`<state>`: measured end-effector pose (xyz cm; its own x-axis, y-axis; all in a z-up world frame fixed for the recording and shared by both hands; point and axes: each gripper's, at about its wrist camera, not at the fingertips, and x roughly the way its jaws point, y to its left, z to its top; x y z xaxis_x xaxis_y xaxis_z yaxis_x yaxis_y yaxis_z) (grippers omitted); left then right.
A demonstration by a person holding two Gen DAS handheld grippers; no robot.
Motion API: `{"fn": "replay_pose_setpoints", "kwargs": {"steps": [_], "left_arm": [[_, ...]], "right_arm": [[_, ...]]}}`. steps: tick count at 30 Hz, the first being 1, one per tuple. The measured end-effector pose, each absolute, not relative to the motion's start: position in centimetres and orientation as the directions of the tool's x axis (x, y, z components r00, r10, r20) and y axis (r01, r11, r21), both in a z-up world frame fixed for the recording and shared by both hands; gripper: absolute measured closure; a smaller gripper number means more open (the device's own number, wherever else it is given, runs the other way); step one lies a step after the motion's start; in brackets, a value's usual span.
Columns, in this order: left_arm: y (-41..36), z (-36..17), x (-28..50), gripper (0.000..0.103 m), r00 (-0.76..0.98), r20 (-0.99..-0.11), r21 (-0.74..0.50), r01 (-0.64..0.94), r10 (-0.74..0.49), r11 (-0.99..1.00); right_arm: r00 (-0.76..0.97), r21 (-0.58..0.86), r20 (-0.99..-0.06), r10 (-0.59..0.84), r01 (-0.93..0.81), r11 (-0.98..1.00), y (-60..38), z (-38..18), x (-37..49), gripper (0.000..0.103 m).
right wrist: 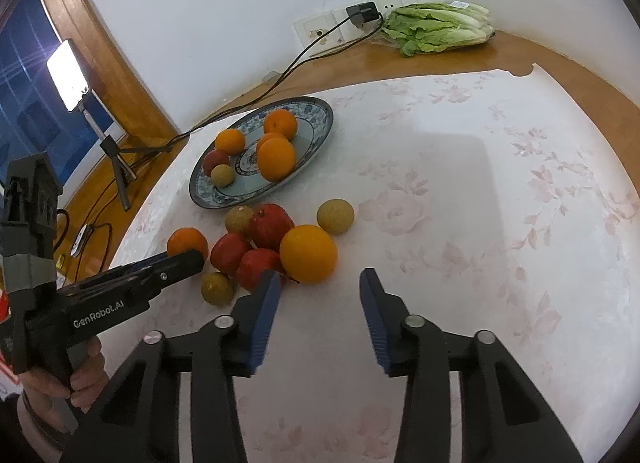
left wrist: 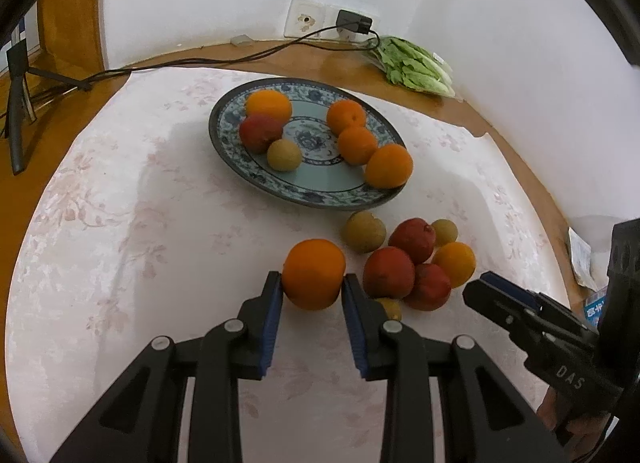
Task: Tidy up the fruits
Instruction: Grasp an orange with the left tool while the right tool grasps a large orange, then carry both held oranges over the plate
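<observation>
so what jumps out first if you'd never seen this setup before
The left gripper is shut on an orange, at the near left edge of a loose pile of red apples, oranges and small brownish fruits on the floral tablecloth. Behind it, a blue patterned plate already holds six fruits in two rows. The right gripper is open, empty, just short of another orange.
</observation>
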<state>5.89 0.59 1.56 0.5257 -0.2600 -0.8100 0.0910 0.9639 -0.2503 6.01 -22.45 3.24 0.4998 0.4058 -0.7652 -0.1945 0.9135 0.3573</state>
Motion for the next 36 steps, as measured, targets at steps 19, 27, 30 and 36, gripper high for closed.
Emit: {"fn": "replay_pose_setpoints", "kwargs": {"steps": [19,27,30,36], "left_arm": [[0.6,1.4,5.9,0.072,0.521,-0.812,-0.249,0.096,-0.262,0.964],[0.6,1.5,6.1,0.072,0.522,-0.813,-0.246,0.094,-0.258,0.965],[0.5,1.5,6.1,0.072,0.522,-0.815,-0.237,0.093,-0.25,0.967],[1.0,1.6,5.6,0.072,0.518,-0.819,-0.253,0.059,-0.246,0.966]], "right_arm": [[0.505,0.387,-0.74,0.445,-0.222,0.895,-21.7,2.9,7.4,0.062],[0.489,0.412,-0.745,0.454,-0.199,0.889,-21.9,1.8,8.2,0.067],[0.495,0.409,-0.74,0.455,-0.206,0.889,-21.9,1.8,8.1,0.068],[0.494,0.405,-0.742,0.453,-0.21,0.89,-22.0,1.8,8.1,0.068]]}}
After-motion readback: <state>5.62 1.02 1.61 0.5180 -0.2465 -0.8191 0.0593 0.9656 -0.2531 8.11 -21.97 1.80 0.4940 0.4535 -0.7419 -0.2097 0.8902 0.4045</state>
